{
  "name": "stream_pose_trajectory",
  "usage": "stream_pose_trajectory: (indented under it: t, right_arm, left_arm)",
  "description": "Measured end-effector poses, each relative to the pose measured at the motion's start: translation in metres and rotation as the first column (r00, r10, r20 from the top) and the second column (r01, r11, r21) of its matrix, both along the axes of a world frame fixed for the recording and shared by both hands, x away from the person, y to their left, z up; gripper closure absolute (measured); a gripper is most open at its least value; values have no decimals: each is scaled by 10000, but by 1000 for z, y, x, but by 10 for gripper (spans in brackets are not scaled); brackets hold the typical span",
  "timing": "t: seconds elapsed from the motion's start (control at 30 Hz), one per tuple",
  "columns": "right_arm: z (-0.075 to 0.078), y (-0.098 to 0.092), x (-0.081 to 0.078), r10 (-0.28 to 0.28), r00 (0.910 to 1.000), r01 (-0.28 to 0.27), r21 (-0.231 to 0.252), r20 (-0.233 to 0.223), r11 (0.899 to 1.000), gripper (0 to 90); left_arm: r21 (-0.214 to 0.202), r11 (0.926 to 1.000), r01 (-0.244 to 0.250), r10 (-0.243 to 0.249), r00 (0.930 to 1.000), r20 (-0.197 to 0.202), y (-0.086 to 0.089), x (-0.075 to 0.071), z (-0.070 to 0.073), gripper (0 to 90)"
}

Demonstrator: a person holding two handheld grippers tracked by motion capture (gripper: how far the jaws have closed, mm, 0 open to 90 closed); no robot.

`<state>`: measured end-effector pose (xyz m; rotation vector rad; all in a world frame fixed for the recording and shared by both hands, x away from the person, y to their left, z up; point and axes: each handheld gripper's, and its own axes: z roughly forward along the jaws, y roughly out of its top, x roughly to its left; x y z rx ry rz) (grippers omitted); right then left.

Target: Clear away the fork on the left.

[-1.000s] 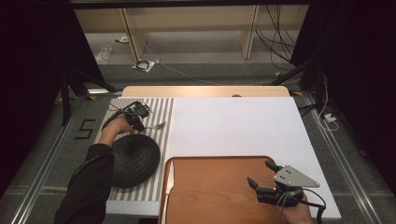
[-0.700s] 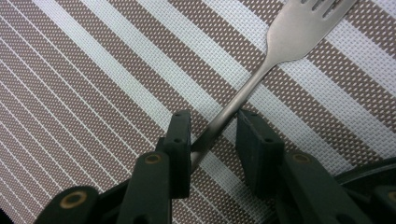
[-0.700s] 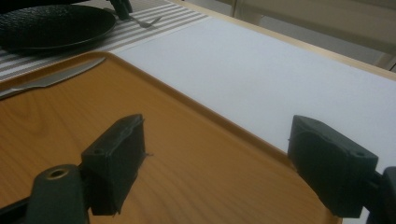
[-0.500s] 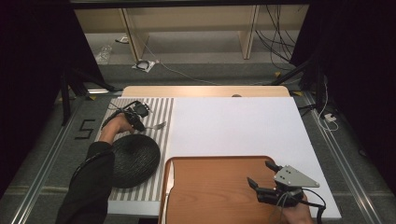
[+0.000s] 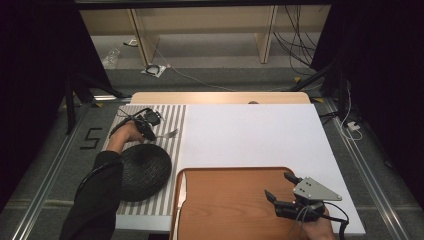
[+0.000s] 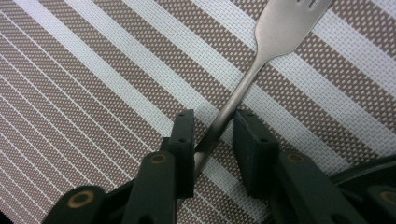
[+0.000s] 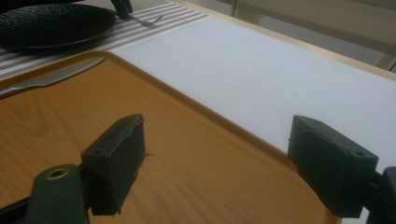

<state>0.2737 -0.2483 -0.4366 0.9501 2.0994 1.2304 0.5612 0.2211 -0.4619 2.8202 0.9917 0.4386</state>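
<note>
**A:** Under the left gripper (image 6: 215, 116), the striped mat (image 6: 93, 70). What about the other side?

**B:** Below the right gripper (image 7: 217, 135), the tray (image 7: 163, 140). Fingers spread wide, nothing between them. Knife (image 7: 46, 77) well ahead of the tips, at the tray's far edge. Best left parked there, out of the way.

**A:** And the plate (image 5: 142, 172)?

**B:** Behind the left fingers, toward the wrist. Keep clear of its rim, and lift straight up before swinging anywhere.

**A:** Now the fork (image 6: 280, 28). Pinched yet?

**B:** Hard to tell. Handle slanting through the gap between the fingers, tines out beyond the tips. Close against one finger low down, near the other at its tip, with mat visible on either side. No clear squeeze.

**A:** So square up first?

**B:** Yes. Turn the wrist to line the gap up with the handle, then close on the flat of the neck, not its edge. Firm close, small lift, an eye on the tines for droop. On any slip, set down and regrip nearer the middle.
</note>
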Motion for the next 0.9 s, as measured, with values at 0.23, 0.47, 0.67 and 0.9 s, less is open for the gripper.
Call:
stream_pose_trajectory:
  t: [0.23, 0.47, 0.67, 0.9]
  right_arm:
    - [0, 0, 0, 1, 10000, -2, -10, -6, 10000, 201]
    - [0, 0, 0, 11, 10000, -11, -8, -16, 10000, 201]
    - [0, 0, 0, 2, 10000, -2, -11, -7, 10000, 201]
    - [0, -1, 0, -37, 10000, 37, -60, -74, 10000, 201]
  left_arm:
    - [-502, 9986, -155, 136, 9992, -369, 2, 0, 0, 802]
    - [-283, 9996, -97, 83, 9989, -467, -1, 0, 0, 821]
    - [-255, 9994, -240, 227, 9985, -495, -2, 1, 0, 835]
    - [-388, 9989, -278, 270, 9994, -207, -2, 0, 2, 840]
